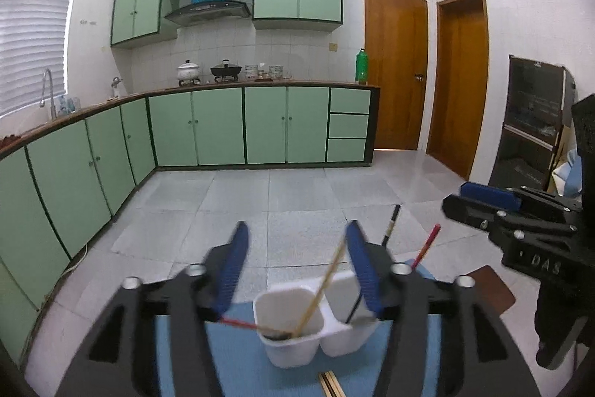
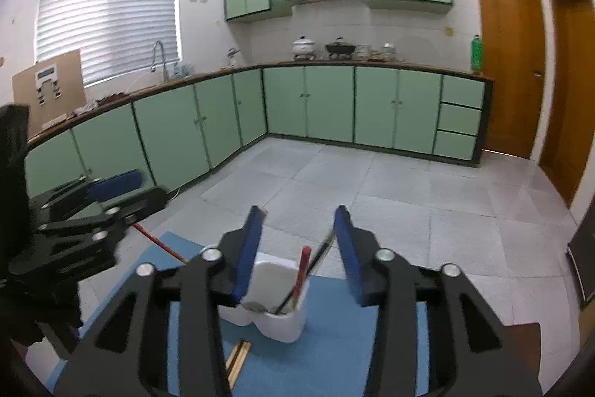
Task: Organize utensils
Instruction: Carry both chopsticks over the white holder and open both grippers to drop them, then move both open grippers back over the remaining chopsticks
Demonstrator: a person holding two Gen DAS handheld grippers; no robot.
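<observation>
Sorting chopsticks into the white two-cup holder [image 1: 293, 341] on the blue mat [image 1: 230, 352]: one cup has a bamboo chopstick [image 1: 321, 293], the other a red chopstick [image 2: 302, 272] and a black chopstick [image 2: 316, 265], with a bamboo pair [image 2: 238, 358] loose on the mat just in front and a red stick [image 1: 238, 323] lying beside the holder. Left gripper [image 1: 297, 248] and right gripper [image 2: 297, 233] both hang above the holder, jaws spread and empty; best move is probably dropping low, pinching the loose pair mid-length, tipping it upright without knocking the cup. Mat covers a brown table [image 1: 491, 289]; beyond are grey floor tiles [image 1: 297, 185], green cabinets [image 1: 223, 125], wooden doors [image 1: 394, 66].
</observation>
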